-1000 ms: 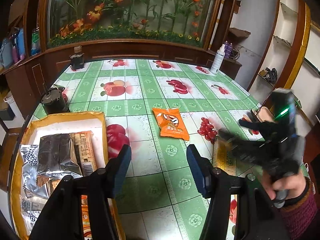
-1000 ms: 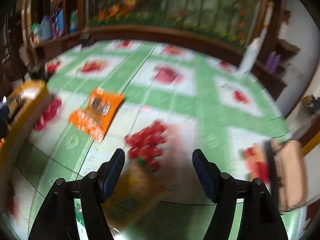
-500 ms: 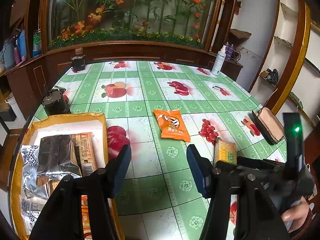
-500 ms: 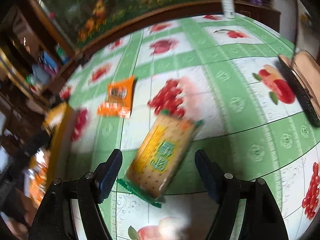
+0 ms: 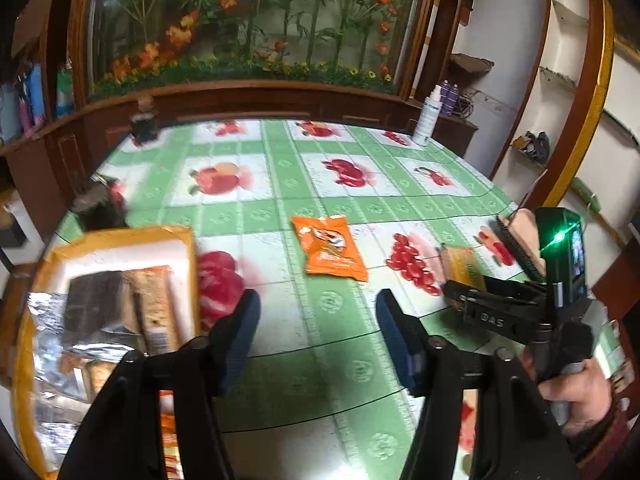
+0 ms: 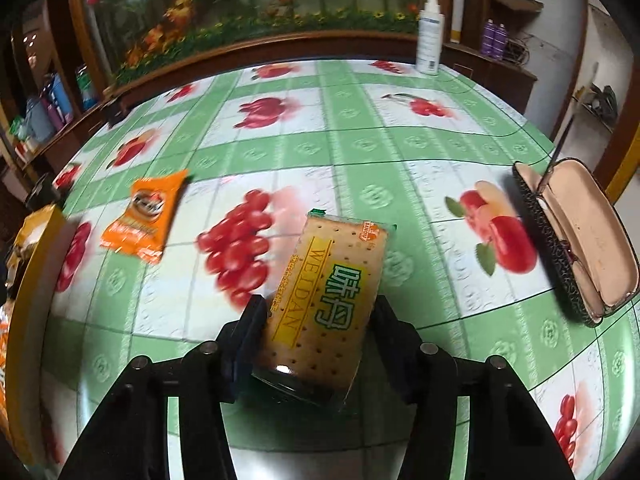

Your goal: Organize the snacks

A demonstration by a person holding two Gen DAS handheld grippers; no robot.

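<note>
A yellow cracker packet [image 6: 328, 300] lies between the fingers of my right gripper [image 6: 320, 332], which has closed in on its sides. It also shows in the left wrist view [image 5: 460, 268], in front of the right gripper [image 5: 456, 296]. An orange snack pouch [image 5: 330, 249] lies on the green fruit-print tablecloth and shows in the right wrist view too [image 6: 146, 216]. My left gripper [image 5: 318, 336] is open and empty, beside a yellow tray [image 5: 120, 236] that holds several wrapped snacks [image 5: 120, 308].
An open glasses case [image 6: 576, 236] lies at the right table edge. A white spray bottle [image 6: 430, 40] stands at the far edge. Two dark jars [image 5: 100, 204] stand at the far left. A wooden planter wall runs behind the table.
My right gripper has come down over the cracker packet and narrowed its fingers onto the packet's sides. My left gripper has shifted slightly and stays open.
</note>
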